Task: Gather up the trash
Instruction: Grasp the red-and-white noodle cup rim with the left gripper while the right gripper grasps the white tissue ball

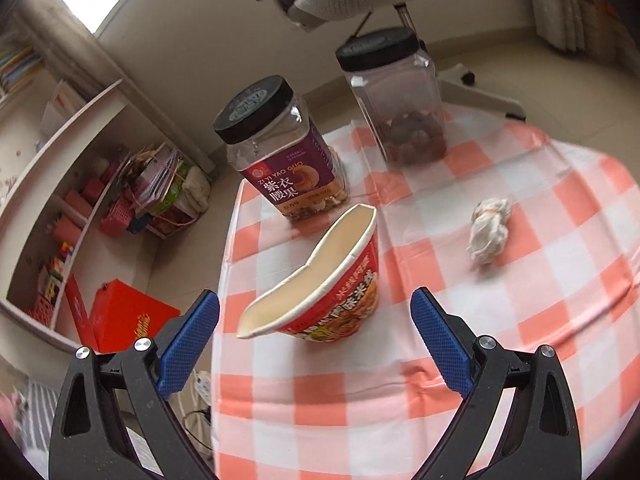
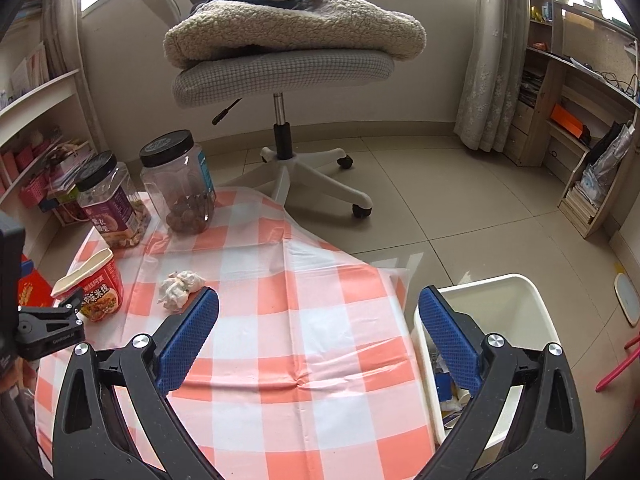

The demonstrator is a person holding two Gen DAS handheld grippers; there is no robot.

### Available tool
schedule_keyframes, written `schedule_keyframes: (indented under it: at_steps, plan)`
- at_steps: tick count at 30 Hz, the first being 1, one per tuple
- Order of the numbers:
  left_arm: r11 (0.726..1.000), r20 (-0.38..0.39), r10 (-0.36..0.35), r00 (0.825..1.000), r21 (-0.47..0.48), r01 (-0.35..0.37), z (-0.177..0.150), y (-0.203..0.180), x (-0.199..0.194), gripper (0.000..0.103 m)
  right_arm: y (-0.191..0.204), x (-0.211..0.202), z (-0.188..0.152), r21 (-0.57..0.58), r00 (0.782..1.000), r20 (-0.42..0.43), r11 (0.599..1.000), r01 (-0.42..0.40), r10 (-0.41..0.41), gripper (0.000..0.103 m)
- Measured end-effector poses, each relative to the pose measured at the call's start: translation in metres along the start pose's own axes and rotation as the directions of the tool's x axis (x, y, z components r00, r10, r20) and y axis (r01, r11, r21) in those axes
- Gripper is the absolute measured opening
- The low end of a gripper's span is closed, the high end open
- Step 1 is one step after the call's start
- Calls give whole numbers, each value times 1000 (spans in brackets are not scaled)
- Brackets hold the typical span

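Two grippers, both spread wide and holding nothing. Left gripper [image 1: 315, 312] hangs over the tabletop [image 1: 520, 320] with the crushed noodle cup [image 1: 320, 284] lined up between its blue pads [image 1: 188, 344], not touching yet; looks staged to pinch the flattened rim. Cup sits near the tabletop's 9 o'clock edge, so little room on that side. Crumpled tissue [image 1: 490, 236] lies at 1 o'clock from the cup, well apart, open cloth around it. Cashew jar [image 1: 280, 148] stands just behind the cup at 12; second jar [image 1: 396, 100] further back. Right gripper [image 2: 319, 312] hovers between cloth and white trash bin [image 2: 532, 308], which stands on the floor at 3 o'clock, already holding scraps.
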State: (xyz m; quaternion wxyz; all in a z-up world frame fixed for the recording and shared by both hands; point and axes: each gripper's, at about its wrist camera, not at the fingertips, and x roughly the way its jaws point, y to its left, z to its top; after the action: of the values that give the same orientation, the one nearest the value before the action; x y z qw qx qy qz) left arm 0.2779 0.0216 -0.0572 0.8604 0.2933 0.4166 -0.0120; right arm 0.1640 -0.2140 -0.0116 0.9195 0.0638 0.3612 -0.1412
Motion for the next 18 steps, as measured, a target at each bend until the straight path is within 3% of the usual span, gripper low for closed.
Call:
schedule_keyframes:
  at_steps: [6,8,10,12,13,15,18]
  plan:
    - [982,-90,-19,996,184,36,8,-12,48,93,23,20,-4,-47,1000,-29,999,-4,3,96]
    - [978,-109,-1,994,208,24,8,-13,62,93,31,30,-6,-74,998,-64,997,-13,8,96]
    - [980,-117,-28,993,191,51,5,-10,71,93,39,43,-7,-89,993,-112,995,-39,29,96]
    - [980,-129,-84,988,170,105,-1,-5,76,69,48,56,-4,-83,986,-156,994,-67,54,96]
    - [981,-128,-95,987,158,115,-4,-2,78,68,53,64,-1,-72,981,-180,994,-83,69,96]
    - [981,-136,-138,981,116,154,-11,6,79,34,66,85,4,-27,962,-248,992,-126,115,96]
    - [980,-110,-195,975,28,199,-25,24,75,33,90,118,8,65,925,-333,983,-172,184,96]
